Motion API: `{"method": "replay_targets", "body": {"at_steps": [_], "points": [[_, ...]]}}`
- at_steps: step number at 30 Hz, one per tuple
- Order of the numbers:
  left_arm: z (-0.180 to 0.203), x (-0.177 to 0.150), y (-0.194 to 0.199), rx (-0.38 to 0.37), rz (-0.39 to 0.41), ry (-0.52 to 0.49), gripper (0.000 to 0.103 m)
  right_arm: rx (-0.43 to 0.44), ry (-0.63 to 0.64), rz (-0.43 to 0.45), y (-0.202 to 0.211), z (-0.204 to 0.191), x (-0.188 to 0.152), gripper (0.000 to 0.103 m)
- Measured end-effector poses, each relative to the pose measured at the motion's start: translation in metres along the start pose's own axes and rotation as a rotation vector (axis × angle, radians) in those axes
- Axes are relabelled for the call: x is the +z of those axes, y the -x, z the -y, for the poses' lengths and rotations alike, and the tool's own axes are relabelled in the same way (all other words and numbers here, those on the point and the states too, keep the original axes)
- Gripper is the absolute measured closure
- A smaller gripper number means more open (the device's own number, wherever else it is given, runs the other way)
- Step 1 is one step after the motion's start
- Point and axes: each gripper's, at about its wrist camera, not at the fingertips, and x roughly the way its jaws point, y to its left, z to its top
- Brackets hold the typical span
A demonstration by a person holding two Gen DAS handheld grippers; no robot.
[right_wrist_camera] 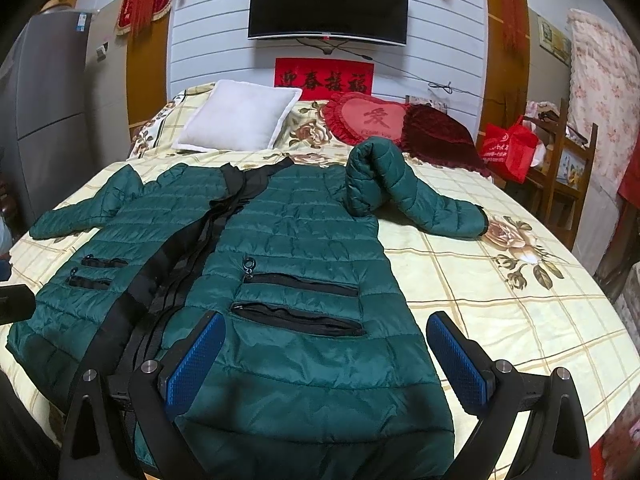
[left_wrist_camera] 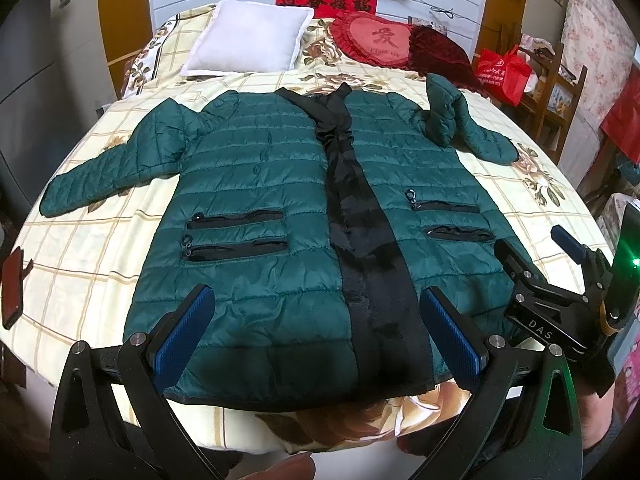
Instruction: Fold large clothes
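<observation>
A dark green quilted jacket (left_wrist_camera: pixel 256 184) with a black front strip lies flat, front up, on the bed; it also shows in the right wrist view (right_wrist_camera: pixel 304 240). Its left sleeve (left_wrist_camera: pixel 112 172) stretches out flat. Its right sleeve (left_wrist_camera: pixel 460 120) is bent upward at the elbow, also seen in the right wrist view (right_wrist_camera: pixel 396 184). My left gripper (left_wrist_camera: pixel 316 300) is open and empty above the hem. My right gripper (right_wrist_camera: pixel 324 328) is open and empty above the jacket's right lower half; its body shows in the left wrist view (left_wrist_camera: pixel 560 292).
The bed (right_wrist_camera: pixel 500 300) has a cream checked floral cover. A white pillow (left_wrist_camera: pixel 248 38), a red heart cushion (left_wrist_camera: pixel 376 40) and a dark red cushion (left_wrist_camera: pixel 436 52) lie at the head. A red bag (left_wrist_camera: pixel 506 68) and wooden chair stand at the right.
</observation>
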Motion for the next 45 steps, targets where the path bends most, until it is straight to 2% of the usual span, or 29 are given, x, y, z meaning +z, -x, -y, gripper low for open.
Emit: {"method": "replay_targets", "body": {"at_steps": [45], "points": [[-0.0015,-0.0003,-0.007,-0.003,-0.012,-0.001,0.0,0.002,0.008,0.002,-0.0021,-0.0022,0.0,0.003]]}}
